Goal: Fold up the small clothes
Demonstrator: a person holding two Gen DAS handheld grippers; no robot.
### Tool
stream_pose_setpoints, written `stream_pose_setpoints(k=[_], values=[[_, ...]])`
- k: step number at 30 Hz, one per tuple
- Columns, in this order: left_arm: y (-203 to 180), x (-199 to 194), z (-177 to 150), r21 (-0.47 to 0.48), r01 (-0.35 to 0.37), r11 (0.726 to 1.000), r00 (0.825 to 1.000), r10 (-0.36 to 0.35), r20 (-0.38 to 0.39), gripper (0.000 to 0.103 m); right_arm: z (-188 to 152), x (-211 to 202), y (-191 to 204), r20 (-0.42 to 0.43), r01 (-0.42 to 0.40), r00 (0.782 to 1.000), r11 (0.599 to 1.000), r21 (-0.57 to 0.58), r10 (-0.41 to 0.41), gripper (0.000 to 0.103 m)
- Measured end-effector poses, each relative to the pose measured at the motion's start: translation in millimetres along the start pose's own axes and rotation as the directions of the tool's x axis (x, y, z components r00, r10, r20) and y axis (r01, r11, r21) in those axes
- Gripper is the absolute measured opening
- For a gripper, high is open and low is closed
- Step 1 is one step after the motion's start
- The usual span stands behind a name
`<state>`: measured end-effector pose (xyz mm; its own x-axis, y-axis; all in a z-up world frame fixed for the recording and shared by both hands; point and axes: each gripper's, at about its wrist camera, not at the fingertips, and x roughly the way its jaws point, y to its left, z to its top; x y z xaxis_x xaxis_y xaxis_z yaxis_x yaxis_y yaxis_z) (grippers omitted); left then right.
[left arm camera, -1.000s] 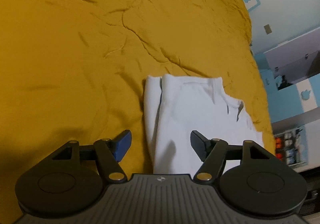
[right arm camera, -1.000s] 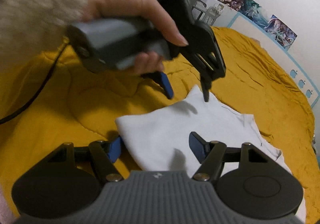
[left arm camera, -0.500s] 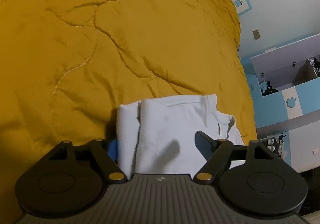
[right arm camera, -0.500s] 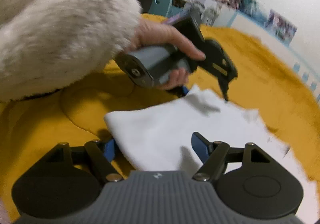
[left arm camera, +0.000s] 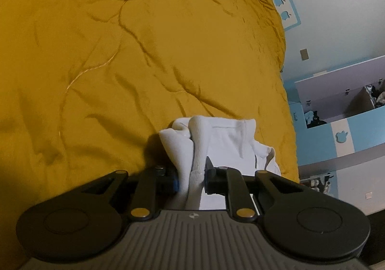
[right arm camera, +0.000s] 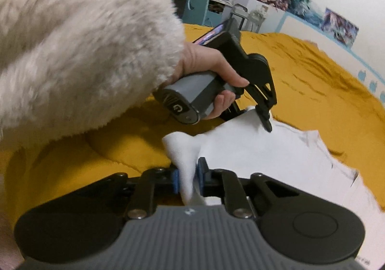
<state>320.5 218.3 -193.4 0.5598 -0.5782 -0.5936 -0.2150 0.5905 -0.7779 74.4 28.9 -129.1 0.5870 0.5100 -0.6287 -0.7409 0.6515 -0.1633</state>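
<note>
The left gripper (left arm camera: 191, 179) pinches a bunched edge of the white garment (left arm camera: 226, 142), its jaws pressed on a fold that rises between them. The garment lies on the mustard bedspread (left arm camera: 120, 53). The right gripper (right arm camera: 189, 179) likewise clamps a raised corner of the cloth, its jaws tight on the fabric, near the left hand (right arm camera: 207, 67).

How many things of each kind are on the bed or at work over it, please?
White garment: 1
Hand-held gripper: 2, left and right, both shut on the garment
Mustard bedspread: 1
Total: 4
</note>
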Motion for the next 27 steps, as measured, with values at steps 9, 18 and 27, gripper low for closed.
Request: stream_pose_setpoints(k=[9,18,27], values=[[-70,-9,-5,0.088,-0.105,0.991,0.992,0.098,0.084,0.018,-1,-47,-45,0.065,-0.053,0.997,0.969,0.241,0.038,0.000],[-160,44,-18,0.112,-0.069,0.991,0.997,0.065,0.040,0.018,-43,-125,-122,0.129,0.066,0.982,0.886,0.458,-0.140,0.000],[-243,122,-41,0.200,-0.063,0.978,0.997,0.069,-0.026,0.018,-101,-181,-208,0.093,0.171,0.947,0.729,0.663,-0.306,0.000]])
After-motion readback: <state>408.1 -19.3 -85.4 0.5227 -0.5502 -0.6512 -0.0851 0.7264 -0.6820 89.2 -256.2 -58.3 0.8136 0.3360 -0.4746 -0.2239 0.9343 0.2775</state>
